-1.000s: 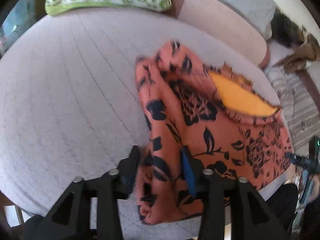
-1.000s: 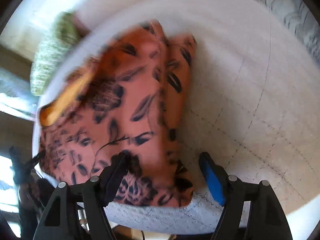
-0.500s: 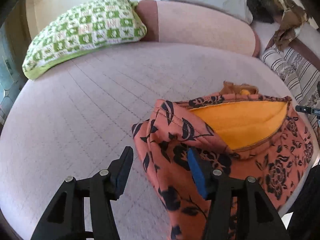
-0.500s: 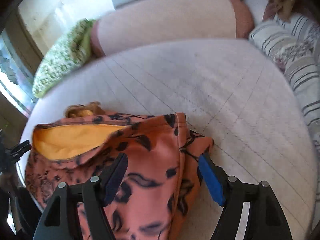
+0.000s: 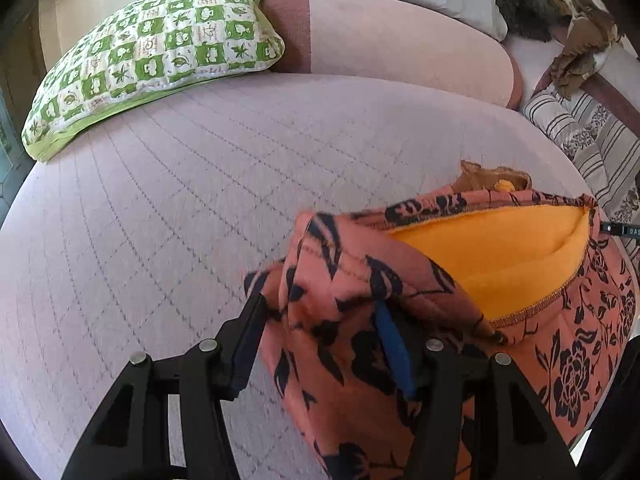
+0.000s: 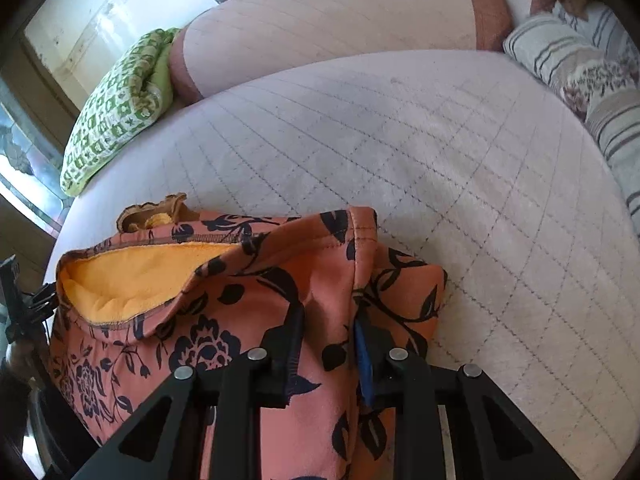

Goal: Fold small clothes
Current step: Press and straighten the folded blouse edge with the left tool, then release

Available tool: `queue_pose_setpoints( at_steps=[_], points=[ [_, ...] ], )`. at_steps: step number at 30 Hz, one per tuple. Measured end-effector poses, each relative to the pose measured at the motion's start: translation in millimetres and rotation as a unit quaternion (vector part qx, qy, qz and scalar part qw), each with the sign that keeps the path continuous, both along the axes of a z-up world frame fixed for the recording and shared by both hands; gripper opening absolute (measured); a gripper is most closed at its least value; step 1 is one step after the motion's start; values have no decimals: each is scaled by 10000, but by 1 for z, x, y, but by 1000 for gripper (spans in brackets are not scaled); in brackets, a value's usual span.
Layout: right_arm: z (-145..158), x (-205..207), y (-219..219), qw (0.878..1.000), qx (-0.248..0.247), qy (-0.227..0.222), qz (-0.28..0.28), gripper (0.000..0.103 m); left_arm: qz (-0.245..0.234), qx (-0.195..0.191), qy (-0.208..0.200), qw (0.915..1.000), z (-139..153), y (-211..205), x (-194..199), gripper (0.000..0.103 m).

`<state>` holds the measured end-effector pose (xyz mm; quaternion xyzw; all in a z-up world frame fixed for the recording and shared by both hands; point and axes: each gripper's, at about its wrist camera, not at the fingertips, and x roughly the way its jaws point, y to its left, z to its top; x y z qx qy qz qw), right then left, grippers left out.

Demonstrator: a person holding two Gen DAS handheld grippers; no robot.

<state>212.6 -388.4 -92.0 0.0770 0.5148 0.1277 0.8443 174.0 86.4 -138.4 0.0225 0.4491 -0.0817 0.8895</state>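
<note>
An orange garment with black flower print and a yellow fleece lining point(image 5: 492, 256) lies at the near edge of a pale quilted bed point(image 5: 180, 208). In the left wrist view the garment point(image 5: 344, 292) has a bunched fold between the fingers of my left gripper point(image 5: 320, 336), which is closing on it with the jaws still fairly wide. In the right wrist view my right gripper point(image 6: 326, 344) is shut on a fold of the same garment point(image 6: 320, 280). A small brown piece of cloth point(image 6: 152, 212) peeks out behind it.
A green checked pillow point(image 5: 152, 52) lies at the far left of the bed. A pink bolster point(image 5: 400, 40) runs along the back. Striped cushions point(image 5: 592, 140) sit at the right. The bed's near edge drops off just below the garment.
Both grippers tilted up from looking down on the garment to looking across the bed. The right jaws closed on a fold. The left fingers moved in around the garment's left edge.
</note>
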Motion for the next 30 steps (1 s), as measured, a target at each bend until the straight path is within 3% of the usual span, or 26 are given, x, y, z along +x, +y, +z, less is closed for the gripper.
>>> queue_pose_setpoints(
  at_steps=[3, 4, 5, 8, 11, 12, 14, 15, 16, 18, 19, 23, 24, 26, 27, 28, 29, 30],
  points=[
    [-9, 12, 7, 9998, 43, 159, 58, 24, 62, -171, 122, 9998, -1, 2, 11, 54],
    [-10, 13, 8, 9998, 56, 196, 61, 18, 85, -204, 263, 9994, -3, 2, 16, 32],
    [-9, 15, 7, 9996, 82, 248, 50, 15, 80, -255, 382, 9989, -5, 2, 20, 19],
    [3, 16, 3, 9993, 233, 274, -54, 7, 326, -212, 276, 9989, 11, -1, 26, 7],
    [32, 5, -8, 9977, 652, 11, -207, 6, 557, -483, 136, 9972, 27, 3, 23, 7],
    [36, 1, -11, 9974, 661, -30, -271, 6, 608, -446, 255, 9968, 22, 3, 25, 8],
    [24, -1, -16, 9979, 410, 120, -490, 7, 760, -252, 668, 9945, 3, 5, 31, 12],
    [7, 0, -17, 9967, 440, 427, -539, 8, 838, -321, 732, 9933, -2, 8, 30, 14],
    [-6, -1, -18, 9949, 526, 647, -562, 10, 879, -418, 646, 9932, 0, 9, 29, 15],
    [-8, -8, -19, 9951, 662, 435, -596, 12, 955, -552, 491, 9927, 9, 12, 22, 29],
    [-6, -10, -20, 9947, 744, 368, -604, 15, 922, -571, 434, 9932, 12, 12, 19, 38],
    [-2, -16, -26, 9920, 1037, 304, -653, 40, 738, -441, 272, 9959, 23, 12, 14, 40],
    [-1, -17, -25, 9921, 1040, 291, -644, 51, 682, -478, 293, 9961, 22, 11, 14, 40],
    [-1, -17, -24, 9916, 1093, 342, -608, 51, 603, -470, 324, 9965, 20, 6, 12, 40],
    [-2, -17, -24, 9914, 1095, 407, -581, 46, 561, -350, 385, 9971, 17, 2, 13, 36],
    [-2, -16, -23, 9923, 1024, 425, -554, 21, 524, -278, 423, 9973, 15, -2, 14, 9],
    [-2, -18, -21, 9930, 960, 428, -544, 11, 487, -263, 441, 9975, 16, -5, 13, 5],
    [1, -19, -21, 9935, 918, 378, -554, 8, 477, -278, 381, 9977, 19, -7, 12, 5]
  ],
)
